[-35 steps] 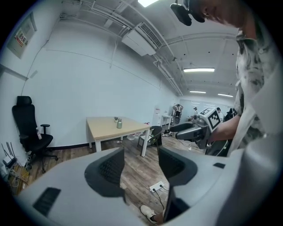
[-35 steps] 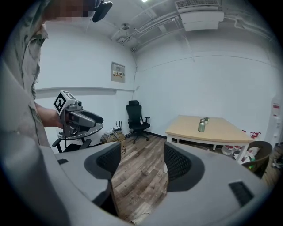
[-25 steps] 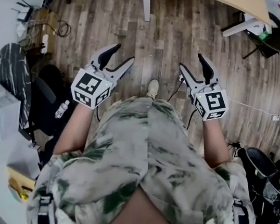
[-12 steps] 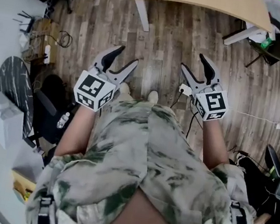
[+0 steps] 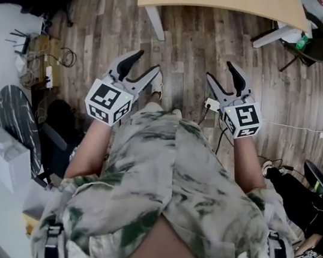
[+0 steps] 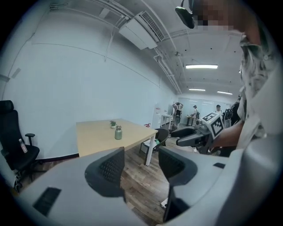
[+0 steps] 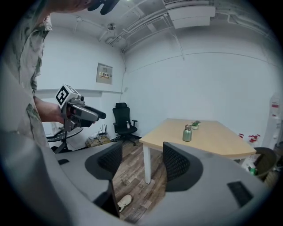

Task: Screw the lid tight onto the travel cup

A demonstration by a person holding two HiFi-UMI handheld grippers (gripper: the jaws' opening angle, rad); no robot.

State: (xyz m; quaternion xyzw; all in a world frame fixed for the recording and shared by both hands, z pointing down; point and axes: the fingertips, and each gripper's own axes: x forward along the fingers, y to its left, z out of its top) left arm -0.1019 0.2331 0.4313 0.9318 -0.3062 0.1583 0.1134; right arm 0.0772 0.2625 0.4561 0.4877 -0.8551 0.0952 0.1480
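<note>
Far off, the travel cup point(image 7: 187, 135) stands straight up on the light wooden table point(image 7: 216, 137). It is green, and a lighter cap point(image 7: 187, 126) sits on its top. A tiny potted plant point(image 7: 195, 125) stands just beside it, a little further back on the table.

The cup is well apart from both grippers, and neither of them touches it. The person holds the two grippers out in front, side by side and apart from each other, over the brown wooden floor point(image 5: 194, 39). Both point toward the table.

The left gripper point(image 5: 146, 62) has its jaws spread apart. Nothing sits between them, and only the floor shows through the gap. The right gripper point(image 5: 219, 71) has its jaws spread apart too, with nothing in between. Through that gap you can see the floor, a white table leg point(image 7: 147, 163) and a white shoe point(image 7: 125, 202) down low.

Each gripper has a cube with black and white squares at its back end, close to the hand. The person wears a white shirt point(image 5: 165, 180) with green blotches, and the bare arms reach out from it.

A black office chair point(image 7: 124, 121) stands by the wall, off to the side of the table.
</note>
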